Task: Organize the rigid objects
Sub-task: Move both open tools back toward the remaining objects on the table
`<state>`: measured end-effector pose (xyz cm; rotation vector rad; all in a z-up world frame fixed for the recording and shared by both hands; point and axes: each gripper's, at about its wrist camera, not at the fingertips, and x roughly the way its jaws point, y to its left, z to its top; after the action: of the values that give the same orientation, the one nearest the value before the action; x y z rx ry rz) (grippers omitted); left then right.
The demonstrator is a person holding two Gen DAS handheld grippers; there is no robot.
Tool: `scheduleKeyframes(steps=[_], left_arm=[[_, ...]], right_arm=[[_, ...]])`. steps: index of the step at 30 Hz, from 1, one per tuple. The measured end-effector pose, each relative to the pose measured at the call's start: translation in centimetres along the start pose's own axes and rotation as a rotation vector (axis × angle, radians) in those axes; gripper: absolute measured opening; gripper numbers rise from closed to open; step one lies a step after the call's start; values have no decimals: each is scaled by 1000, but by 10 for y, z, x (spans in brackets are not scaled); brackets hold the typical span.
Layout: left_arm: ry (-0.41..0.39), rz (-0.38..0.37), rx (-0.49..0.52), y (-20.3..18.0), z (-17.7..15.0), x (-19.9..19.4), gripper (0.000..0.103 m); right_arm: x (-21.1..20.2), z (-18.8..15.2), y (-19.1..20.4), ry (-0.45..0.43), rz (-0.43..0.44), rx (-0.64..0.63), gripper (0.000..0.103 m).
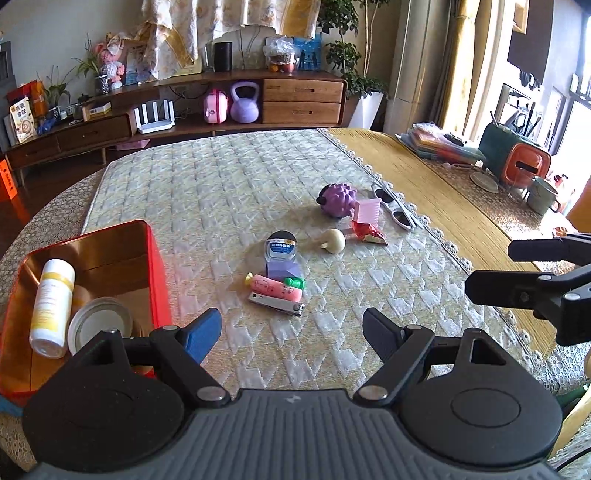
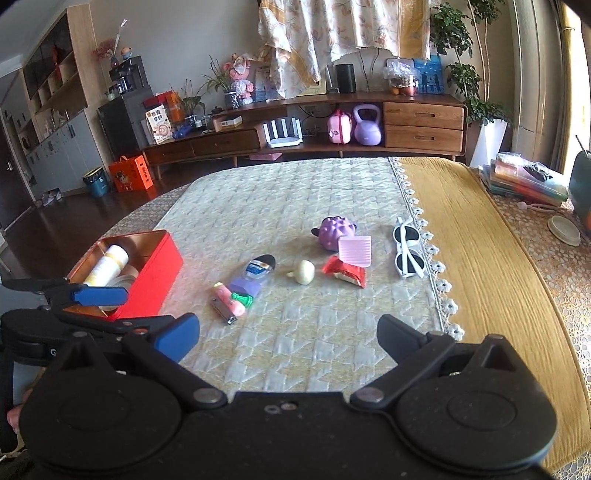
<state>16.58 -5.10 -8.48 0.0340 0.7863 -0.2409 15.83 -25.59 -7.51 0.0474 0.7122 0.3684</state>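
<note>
Both claws wide, nothing held.
Left claw and right claw (jaws spread) hover short of the nail clipper; red tin to their left.

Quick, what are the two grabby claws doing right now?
Left gripper: open, holding nothing.
Right gripper: open, holding nothing.

You're in a home living room. Ahead of your tongs: wooden sideboard, kettlebell, potted plant, hanging cloth.
</note>
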Motion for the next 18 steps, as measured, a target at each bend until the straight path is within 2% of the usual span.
scheduleKeyframes(steps=[5,18], left_arm=[[44,3,10,-2,0,31,84],[75,19,15,-1,0,86,84]], right_arm=[[18,1,-11,29,-11,-27,100],[82,17,-40,83,-40,-62,95]])
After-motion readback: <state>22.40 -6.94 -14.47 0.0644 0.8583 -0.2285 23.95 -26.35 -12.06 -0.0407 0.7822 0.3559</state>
